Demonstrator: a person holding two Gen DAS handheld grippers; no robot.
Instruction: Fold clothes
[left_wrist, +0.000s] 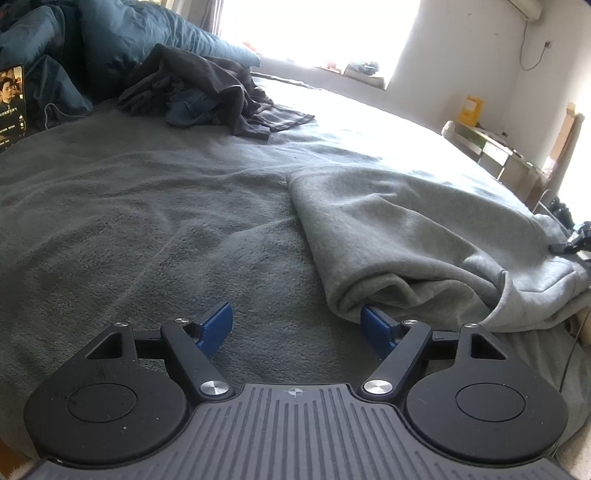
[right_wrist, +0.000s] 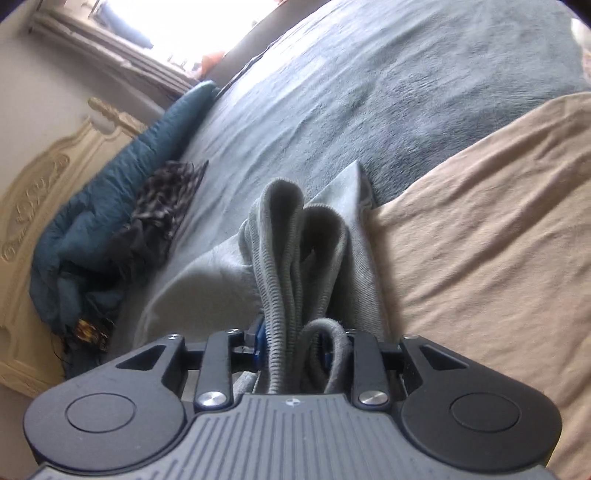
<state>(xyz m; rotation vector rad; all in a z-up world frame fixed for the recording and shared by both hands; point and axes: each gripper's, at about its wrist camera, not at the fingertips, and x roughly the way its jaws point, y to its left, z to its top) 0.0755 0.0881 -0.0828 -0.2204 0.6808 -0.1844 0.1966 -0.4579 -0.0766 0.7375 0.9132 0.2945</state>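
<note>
Pale grey fleece sweatshirt (left_wrist: 406, 236), half-folded, lies near bed's front edge on grey-green fleece blanket (left_wrist: 147, 221), beside tan sheet (right_wrist: 498, 258). R gripper (right_wrist: 295, 354) has ribbed hem bunched between its jaws; whether pads press on it, cannot tell. L gripper (left_wrist: 295, 325) spread wide, empty, one blue finger (left_wrist: 375, 326) tucked under fold edge. Judgement: lay hem flat w/ edges aligned before letting go; L should pin fold. Dark clothes heap (left_wrist: 207, 92) waits toward headboard.

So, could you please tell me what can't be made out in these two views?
- Left view: the left gripper's right fingertip, under the grey garment.
- Right view: the right gripper's pads, behind bunched ribbed hem; grip unclear.
- Left view: the phone, cut by the frame edge.
</note>
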